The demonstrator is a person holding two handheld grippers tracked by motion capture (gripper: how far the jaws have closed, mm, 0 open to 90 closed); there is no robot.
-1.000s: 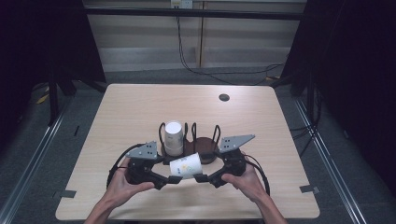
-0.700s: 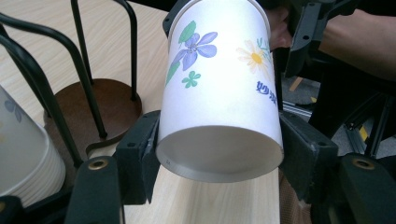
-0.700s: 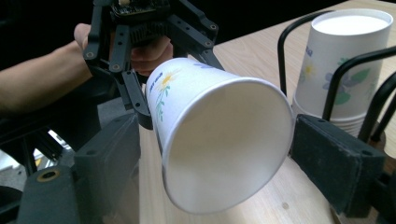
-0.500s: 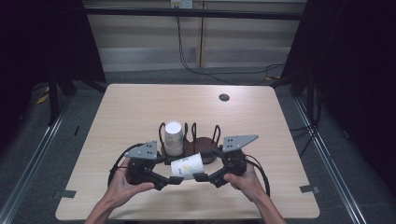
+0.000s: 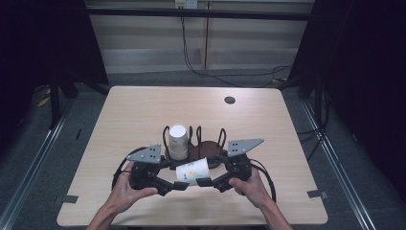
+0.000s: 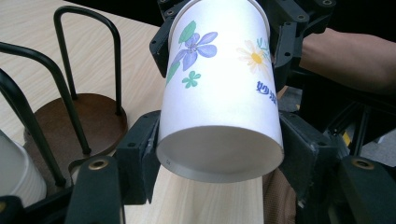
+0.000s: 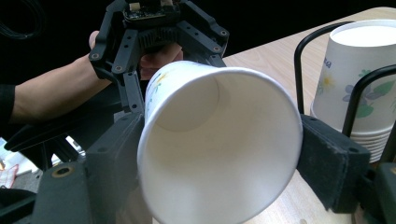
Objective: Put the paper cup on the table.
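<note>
A paper cup with flowers lies on its side between the two grippers, above the table. The left gripper squeezes the cup's bottom end between its fingers. The right gripper has just been closing, and its fingers now press the cup's open rim. Just past the fingers stands a wire rack with a stack of cups.

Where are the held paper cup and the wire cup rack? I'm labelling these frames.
paper cup (image 6: 219, 84), left gripper view, on its flowered side wall.
wire cup rack (image 5: 206, 149), high view, on its brown round base.
</note>
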